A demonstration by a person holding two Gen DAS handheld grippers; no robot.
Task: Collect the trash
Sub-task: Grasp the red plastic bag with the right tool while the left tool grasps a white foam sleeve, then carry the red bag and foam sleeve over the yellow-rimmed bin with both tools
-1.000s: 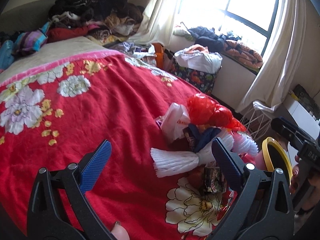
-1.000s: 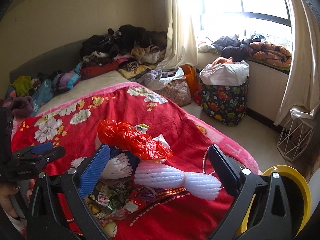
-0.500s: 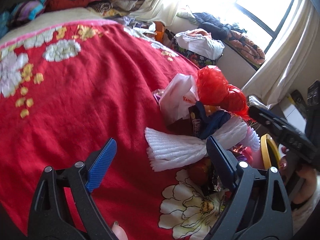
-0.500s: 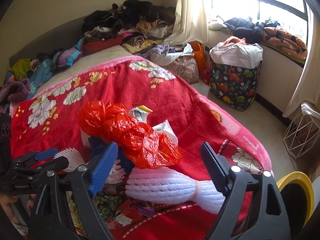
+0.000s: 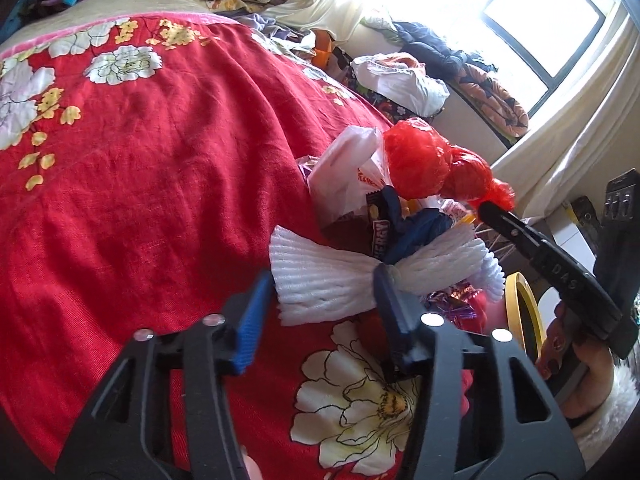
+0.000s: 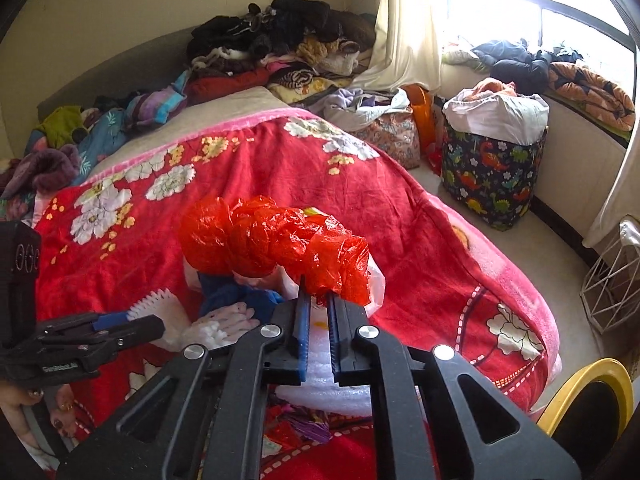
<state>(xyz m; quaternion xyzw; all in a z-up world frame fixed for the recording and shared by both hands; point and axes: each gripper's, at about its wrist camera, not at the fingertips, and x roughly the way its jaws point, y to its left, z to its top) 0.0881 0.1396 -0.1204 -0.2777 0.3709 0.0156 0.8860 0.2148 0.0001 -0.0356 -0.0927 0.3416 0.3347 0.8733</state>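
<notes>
A heap of trash lies on the red floral blanket [image 5: 160, 168]. A white foam net [image 5: 320, 276], tied at its middle, sits between the fingers of my left gripper [image 5: 322, 276]. Its jaws are closing, with the blue pad at the net's fanned end and the other finger at the knot. My right gripper [image 6: 318, 300] is closing, almost shut, and pinches the lower tail of a crumpled red plastic bag [image 6: 272, 244]. In the left wrist view its tip [image 5: 486, 210] meets that bag [image 5: 416, 160]. A second foam net [image 6: 320, 392] lies under the right gripper.
A white plastic bag [image 5: 344, 172], a blue bag [image 5: 416, 228] and snack wrappers fill the heap. A yellow-rimmed bin [image 6: 592, 392] stands off the bed's corner. A dinosaur-print basket [image 6: 492, 176], a wire basket [image 6: 612, 272] and piled clothes [image 6: 280, 40] surround the bed.
Both grippers came down onto the heap and their wide-open jaws drew together, the left around the white foam net, the right onto the red bag's tail.
</notes>
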